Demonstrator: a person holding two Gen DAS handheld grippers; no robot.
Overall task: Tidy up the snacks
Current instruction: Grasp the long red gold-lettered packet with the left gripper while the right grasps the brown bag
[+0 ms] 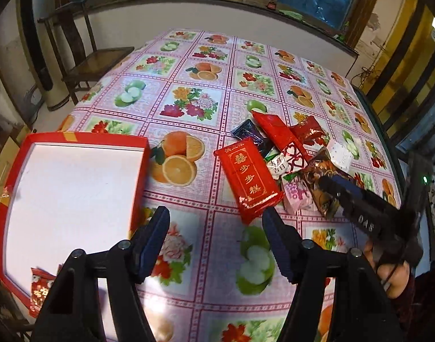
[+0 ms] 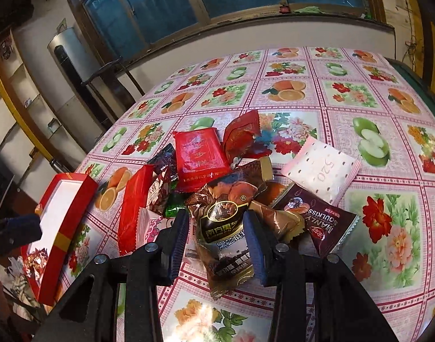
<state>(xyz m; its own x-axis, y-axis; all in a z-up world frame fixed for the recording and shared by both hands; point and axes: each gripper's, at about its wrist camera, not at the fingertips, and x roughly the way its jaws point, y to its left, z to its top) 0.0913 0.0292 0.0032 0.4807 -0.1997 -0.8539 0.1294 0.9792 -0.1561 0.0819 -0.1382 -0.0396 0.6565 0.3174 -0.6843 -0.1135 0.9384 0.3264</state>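
A pile of wrapped snacks lies on the fruit-print tablecloth point(image 1: 206, 65). A red packet with gold characters point(image 1: 248, 179) lies at its near left. My left gripper point(image 1: 216, 213) is open and empty, hovering just short of that red packet, right of the red box with white inside point(image 1: 72, 196). One small red snack point(image 1: 40, 290) lies in the box's near corner. My right gripper point(image 2: 217, 218) is open with its jaws on either side of a brown and gold sesame snack packet point(image 2: 226, 228). It also shows in the left wrist view point(image 1: 328, 181), over the pile.
Other snacks around the pile: a dark Soulkiss packet point(image 2: 323, 225), a white dotted packet point(image 2: 323, 168), a red packet point(image 2: 198, 154), a long red packet point(image 2: 133, 211). A wooden chair point(image 1: 83, 57) stands past the table's left edge. The table's right edge point(image 1: 380, 131) is close to the pile.
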